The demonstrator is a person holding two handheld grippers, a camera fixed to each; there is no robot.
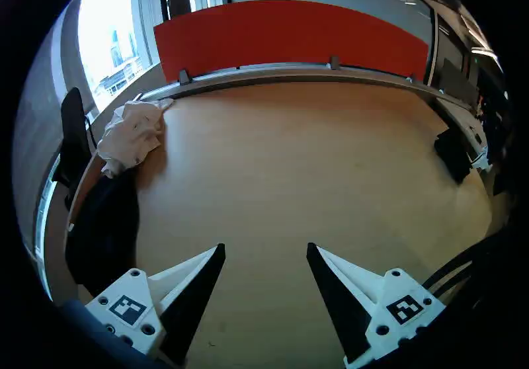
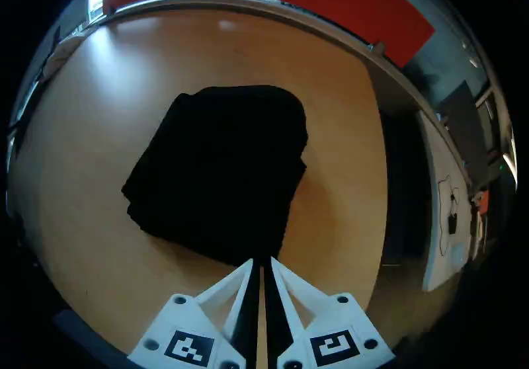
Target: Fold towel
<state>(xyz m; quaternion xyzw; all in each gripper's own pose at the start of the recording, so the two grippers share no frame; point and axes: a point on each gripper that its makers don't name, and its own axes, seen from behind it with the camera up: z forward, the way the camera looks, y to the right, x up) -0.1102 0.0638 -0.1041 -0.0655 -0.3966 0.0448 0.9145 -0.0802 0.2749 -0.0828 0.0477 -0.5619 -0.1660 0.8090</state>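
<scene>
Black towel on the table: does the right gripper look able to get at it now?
Probably yes. The black towel lies right before the right gripper, its near edge at the fingertips, with nothing on the table between them. The jaws stand almost closed, so they must open first.

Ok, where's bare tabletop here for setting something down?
Left gripper view: wide bare table ahead of the open hand-held gripper, bordered by the white cloth and the red divider. Right gripper view: the black towel takes the middle; bare strips border it left and far.
</scene>
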